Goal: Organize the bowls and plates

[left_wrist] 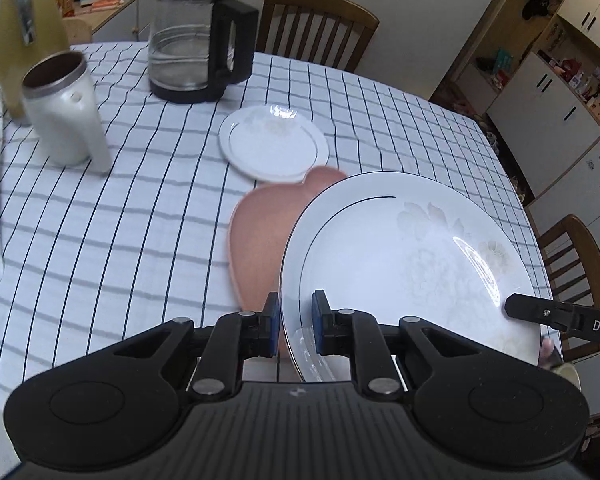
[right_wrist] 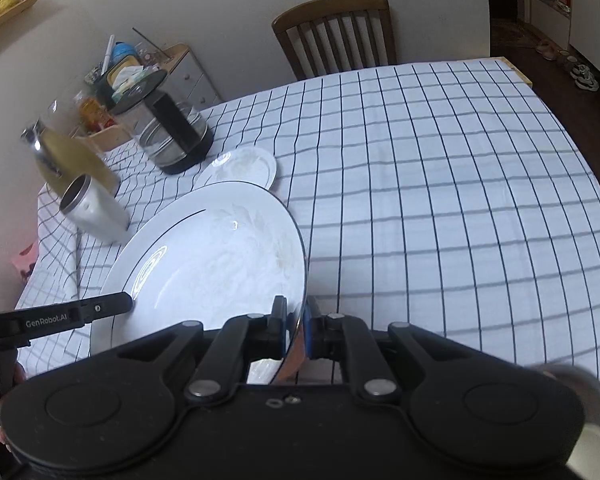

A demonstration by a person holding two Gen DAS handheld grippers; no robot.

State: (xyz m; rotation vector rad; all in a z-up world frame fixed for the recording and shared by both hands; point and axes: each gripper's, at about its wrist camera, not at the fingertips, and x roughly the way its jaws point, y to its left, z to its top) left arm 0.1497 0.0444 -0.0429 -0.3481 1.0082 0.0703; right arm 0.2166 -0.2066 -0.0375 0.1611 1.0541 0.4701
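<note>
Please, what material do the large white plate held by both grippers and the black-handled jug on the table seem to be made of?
The large white plate with a thin dark rim line looks like glazed porcelain or ceramic: glossy, with sharp light reflections and a faint flower print. The clear jug with black lid and handle seems glass or clear plastic, since one sees through its wall; the black parts look like matte plastic.

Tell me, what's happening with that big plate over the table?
A person is carrying the large white plate with two hand-held grippers. The left gripper pinches one edge of its rim and the right gripper pinches the opposite edge, so the plate hangs tilted above the checked tablecloth. A pink plate lies beneath it, with a small white plate beyond, near a glass kettle and a white mug.
</note>
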